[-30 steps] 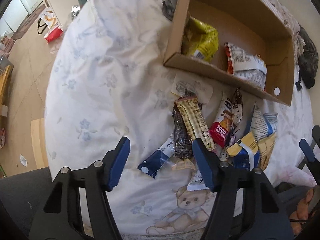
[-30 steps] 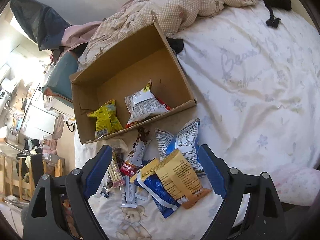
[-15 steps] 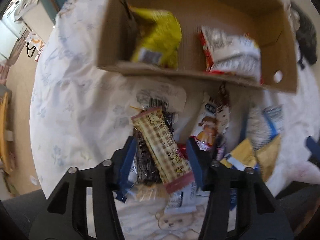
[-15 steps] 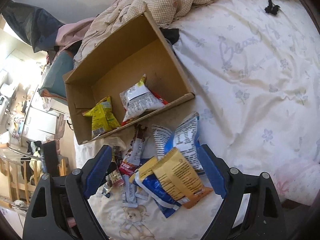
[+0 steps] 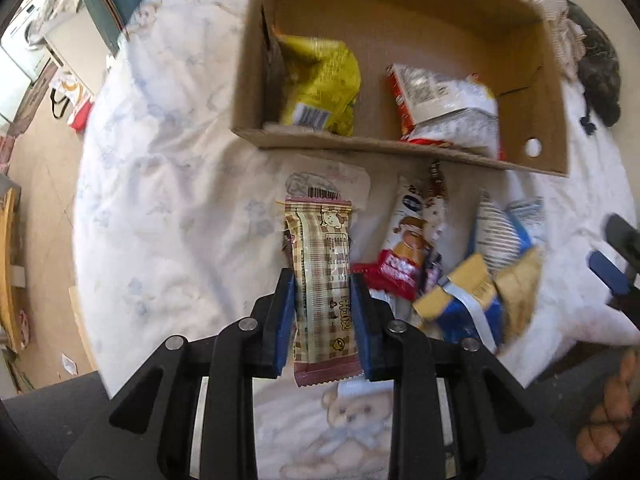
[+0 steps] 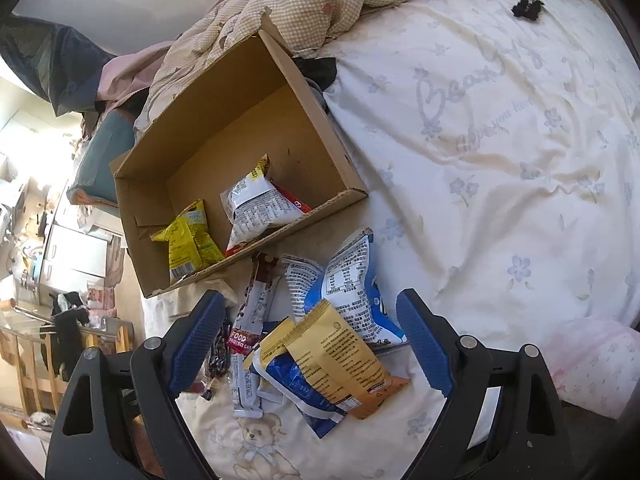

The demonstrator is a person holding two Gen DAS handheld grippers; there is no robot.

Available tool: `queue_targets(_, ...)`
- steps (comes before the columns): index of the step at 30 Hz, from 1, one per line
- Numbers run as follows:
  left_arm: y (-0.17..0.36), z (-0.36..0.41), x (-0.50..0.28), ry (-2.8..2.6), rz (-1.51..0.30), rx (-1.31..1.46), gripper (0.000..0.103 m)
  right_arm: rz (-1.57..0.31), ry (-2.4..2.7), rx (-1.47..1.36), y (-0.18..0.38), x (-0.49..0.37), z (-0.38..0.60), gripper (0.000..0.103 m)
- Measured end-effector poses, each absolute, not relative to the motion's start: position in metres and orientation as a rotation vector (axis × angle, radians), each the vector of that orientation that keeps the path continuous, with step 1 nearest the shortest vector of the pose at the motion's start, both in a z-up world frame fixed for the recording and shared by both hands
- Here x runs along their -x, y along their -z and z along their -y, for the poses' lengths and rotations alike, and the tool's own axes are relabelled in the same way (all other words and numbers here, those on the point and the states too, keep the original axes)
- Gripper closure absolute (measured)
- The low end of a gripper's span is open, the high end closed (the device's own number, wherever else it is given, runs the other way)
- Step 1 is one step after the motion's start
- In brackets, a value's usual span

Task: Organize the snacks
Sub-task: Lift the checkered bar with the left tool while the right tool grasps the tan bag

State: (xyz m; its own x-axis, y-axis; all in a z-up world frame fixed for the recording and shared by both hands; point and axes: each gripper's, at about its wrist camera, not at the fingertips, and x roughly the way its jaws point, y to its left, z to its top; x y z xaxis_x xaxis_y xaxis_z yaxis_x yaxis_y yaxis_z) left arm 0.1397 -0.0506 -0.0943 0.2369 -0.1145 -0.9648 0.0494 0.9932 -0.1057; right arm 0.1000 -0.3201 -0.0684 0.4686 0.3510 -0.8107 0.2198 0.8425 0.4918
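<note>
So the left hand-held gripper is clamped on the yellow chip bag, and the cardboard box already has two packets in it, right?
Not quite. The left hand-held gripper is clamped on the beige checked snack bar, as the left wrist view shows; its jaws have just been closing on it. The yellow chip bag lies inside the cardboard box beside the white packet, so two packets is right.

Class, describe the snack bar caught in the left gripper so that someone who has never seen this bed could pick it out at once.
Find the open cardboard box on the flowered bedsheet; a heap of snack packets lies in front of it. At the heap's left side, the left gripper is shut on a long snack bar. Only it has a beige-and-brown checked wrapper with maroon ends.
</note>
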Motion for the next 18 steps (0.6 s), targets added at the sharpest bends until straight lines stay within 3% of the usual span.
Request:
queue_targets(10, 0.037, 0.021, -0.103, 0.149, -1.226, 0.035, 0.080, -1.239, -0.107, -0.443, 0.085, -0.093, 0.307, 0.014)
queue_targets(13, 0.048, 0.010, -0.104, 0.140, -1.227, 0.073, 0.080, -1.289, -0.123, -0.361, 0.095, -0.092, 0.296, 0.024)
queue_targets(18, 0.057, 0.005, -0.116, 0.134, -1.256, 0.173, 0.080, -1.391, -0.152, -0.318, 0.118, -0.094, 0.284, 0.030)
